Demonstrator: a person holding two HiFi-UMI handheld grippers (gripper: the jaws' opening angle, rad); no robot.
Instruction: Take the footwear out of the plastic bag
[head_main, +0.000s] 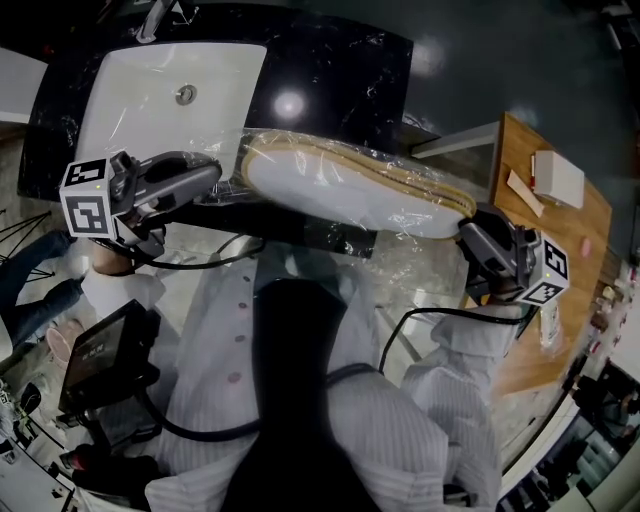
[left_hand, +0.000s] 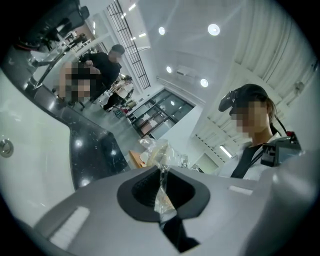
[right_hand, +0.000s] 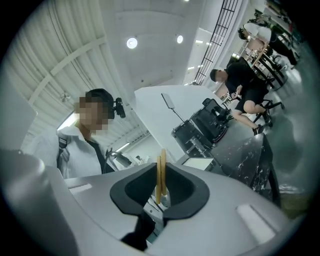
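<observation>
While held over a white shirt (head_main: 330, 420) at 6 o'clock, the bagged slipper (head_main: 340, 190) spans both grippers: left gripper (head_main: 224, 183) fingers pinched tight on the plastic bag (left_hand: 161, 186), right gripper (head_main: 464, 234) fingers clamping its tan sole. Beyond, at 11 o'clock, a sink (head_main: 130, 110) in the black counter (head_main: 350, 70).

Round ceiling lamps (left_hand: 213, 29) give bright, even light and leave a glare spot on the black counter (head_main: 330, 70); fisheye distortion bends and darkens every frame's edges.

Black marbled counter (head_main: 330, 60) has a white sink (head_main: 150, 100) sunk into its left half, with a faucet (head_main: 155, 18) at the far edge.
</observation>
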